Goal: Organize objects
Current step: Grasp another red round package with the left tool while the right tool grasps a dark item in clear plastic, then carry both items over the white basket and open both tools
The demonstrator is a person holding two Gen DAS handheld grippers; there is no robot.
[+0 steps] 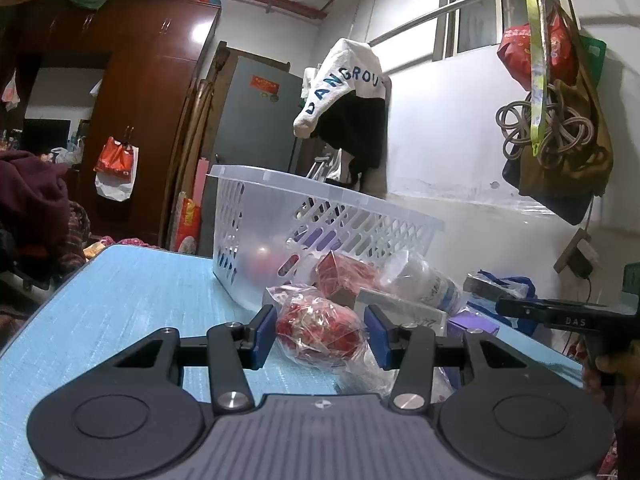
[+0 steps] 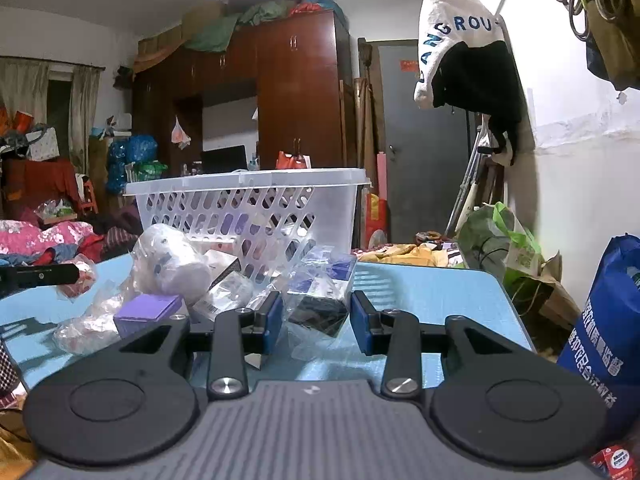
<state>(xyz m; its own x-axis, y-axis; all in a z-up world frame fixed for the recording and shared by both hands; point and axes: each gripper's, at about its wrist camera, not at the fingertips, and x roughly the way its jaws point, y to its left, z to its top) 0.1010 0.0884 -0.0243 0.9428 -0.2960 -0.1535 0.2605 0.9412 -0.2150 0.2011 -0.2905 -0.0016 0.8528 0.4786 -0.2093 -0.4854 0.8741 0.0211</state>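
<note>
A clear slotted plastic basket [image 1: 256, 200] stands on the blue table [image 1: 120, 300], also in the right wrist view [image 2: 248, 184]. My left gripper [image 1: 322, 330] is open, its blue pads either side of a clear bag of red sweets [image 1: 320, 328] lying on the table. My right gripper [image 2: 316, 320] is open around a clear-wrapped pack with a black and purple item [image 2: 320, 300]. A purple box [image 2: 146, 310], a white wrapped bottle [image 2: 168, 264] and other wrapped packets lie in front of the basket. The right gripper shows in the left wrist view [image 1: 560, 312].
A wall with hung bags [image 1: 560, 140] and a white and black garment [image 1: 348, 100] lies to the right. A blue bag [image 2: 612, 320] stands beside the table's right edge. A brown wardrobe [image 2: 296, 88] and cluttered bedding [image 2: 40, 240] lie beyond.
</note>
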